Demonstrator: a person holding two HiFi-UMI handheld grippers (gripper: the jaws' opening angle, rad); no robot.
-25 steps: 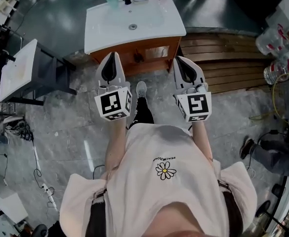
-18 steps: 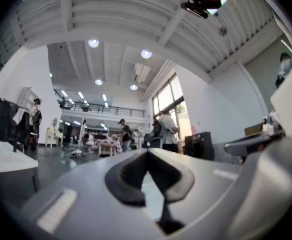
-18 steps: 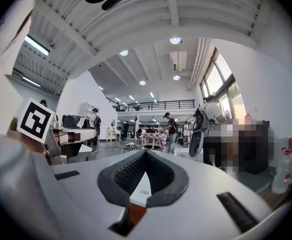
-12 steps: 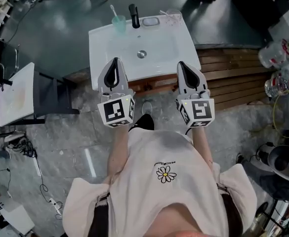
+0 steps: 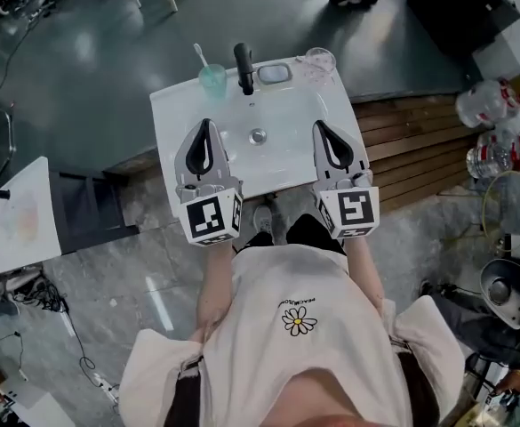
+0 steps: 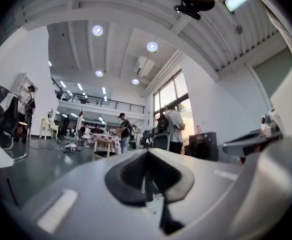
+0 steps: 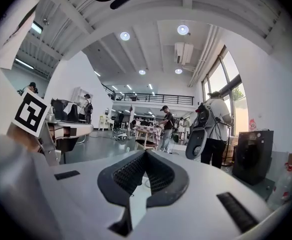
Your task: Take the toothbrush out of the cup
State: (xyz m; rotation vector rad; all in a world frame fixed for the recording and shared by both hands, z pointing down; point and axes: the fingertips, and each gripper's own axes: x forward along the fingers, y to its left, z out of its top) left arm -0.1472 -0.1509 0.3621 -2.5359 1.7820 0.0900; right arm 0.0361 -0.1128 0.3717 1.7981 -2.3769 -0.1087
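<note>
A pale green cup (image 5: 212,80) stands at the back left corner of the white washbasin (image 5: 180,118), with a white toothbrush (image 5: 200,56) upright in it. My left gripper (image 5: 206,125) hangs over the basin's left side, well short of the cup, jaws shut and empty. My right gripper (image 5: 323,127) hovers over the basin's right side, jaws shut with nothing between them. Both point level toward the far edge. In the left gripper view the left gripper (image 6: 146,156) has its jaws together; in the right gripper view the right gripper (image 7: 146,155) does too. Neither of those views shows the cup.
A black tap (image 5: 244,68) rises behind the drain (image 5: 258,136). A soap dish (image 5: 274,74) and a clear glass (image 5: 319,61) sit at the back right. Wooden decking (image 5: 420,140) lies right, a small white table (image 5: 20,212) left. People stand far off.
Both grippers and the person have moved forward to the washbasin; the grippers now hang over its top instead of the floor in front. Jaws stayed shut.
</note>
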